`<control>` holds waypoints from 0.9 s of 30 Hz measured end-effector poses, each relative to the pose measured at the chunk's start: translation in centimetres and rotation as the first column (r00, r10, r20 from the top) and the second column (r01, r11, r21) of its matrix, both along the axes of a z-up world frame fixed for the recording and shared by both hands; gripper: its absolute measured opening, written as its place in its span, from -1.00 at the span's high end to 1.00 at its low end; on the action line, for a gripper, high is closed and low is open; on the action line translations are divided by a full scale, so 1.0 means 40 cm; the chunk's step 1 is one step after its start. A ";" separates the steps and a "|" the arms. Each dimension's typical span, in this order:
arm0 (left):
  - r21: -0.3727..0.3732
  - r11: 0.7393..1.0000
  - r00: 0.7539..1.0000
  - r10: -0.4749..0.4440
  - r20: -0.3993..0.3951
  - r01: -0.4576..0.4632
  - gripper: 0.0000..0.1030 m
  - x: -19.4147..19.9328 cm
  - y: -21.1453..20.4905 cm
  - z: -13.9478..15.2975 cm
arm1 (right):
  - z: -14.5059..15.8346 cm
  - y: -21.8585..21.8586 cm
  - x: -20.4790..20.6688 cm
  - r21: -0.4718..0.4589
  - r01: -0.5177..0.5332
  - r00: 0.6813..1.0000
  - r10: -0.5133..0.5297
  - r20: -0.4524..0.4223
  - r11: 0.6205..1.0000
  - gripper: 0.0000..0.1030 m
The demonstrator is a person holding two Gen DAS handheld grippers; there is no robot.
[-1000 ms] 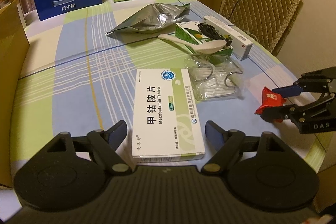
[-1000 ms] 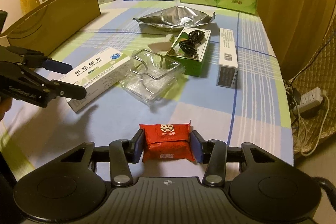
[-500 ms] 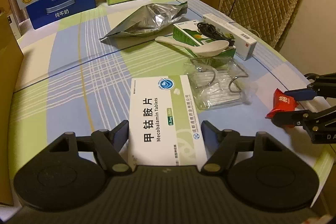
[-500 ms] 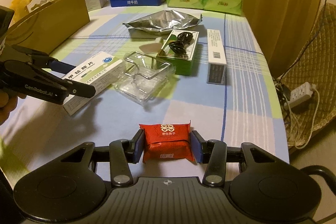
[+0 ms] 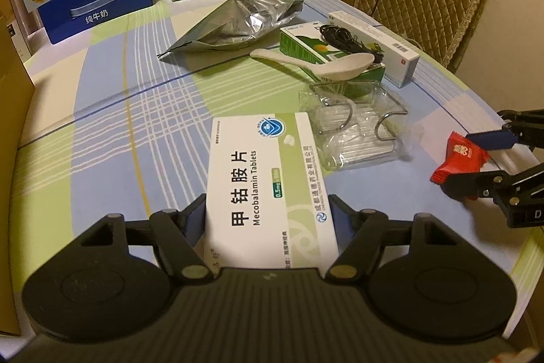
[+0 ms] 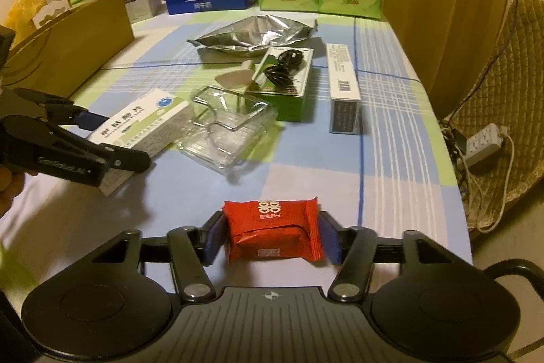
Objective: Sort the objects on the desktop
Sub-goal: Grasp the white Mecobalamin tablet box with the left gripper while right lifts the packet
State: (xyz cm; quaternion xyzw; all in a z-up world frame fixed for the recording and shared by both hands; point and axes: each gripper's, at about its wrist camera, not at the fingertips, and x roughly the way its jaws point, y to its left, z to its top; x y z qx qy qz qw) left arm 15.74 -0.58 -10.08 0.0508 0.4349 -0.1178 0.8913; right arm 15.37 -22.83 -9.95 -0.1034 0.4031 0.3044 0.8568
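My left gripper is clamping the white tablet box. My right gripper has just been opening, pads off the red packet between them.

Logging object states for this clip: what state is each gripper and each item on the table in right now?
Left gripper: shut on the medicine box.
Right gripper: open, jaws just been opening, pads clear of the red packet between them.
Red packet: loose, seemingly resting on the table.
Foil bag: crumpled, lying flat.
Spoon: bowl propped on the green box.
Black cable: coiled on the green box.
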 end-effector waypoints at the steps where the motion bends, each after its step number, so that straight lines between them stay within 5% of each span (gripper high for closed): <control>1: 0.000 1.000 1.000 0.000 0.000 0.000 -0.34 0.000 -0.001 0.000 | 0.000 0.000 0.000 0.004 0.004 1.000 -0.004 0.000 1.000 -0.19; 7: 0.000 1.000 1.000 0.001 -0.001 -0.001 -0.33 0.000 -0.001 0.000 | -0.003 0.003 -0.006 0.000 0.020 1.000 -0.020 0.015 1.000 -0.18; 14: 0.001 1.000 1.000 0.009 -0.011 -0.009 -0.31 -0.012 -0.003 0.002 | 0.000 0.004 -0.018 -0.012 0.018 0.999 -0.018 0.028 1.000 0.16; 27: -0.030 0.999 0.999 0.025 0.023 -0.024 -0.31 -0.059 0.031 0.058 | 0.061 0.000 -0.058 0.021 0.035 0.997 -0.037 0.062 0.999 0.18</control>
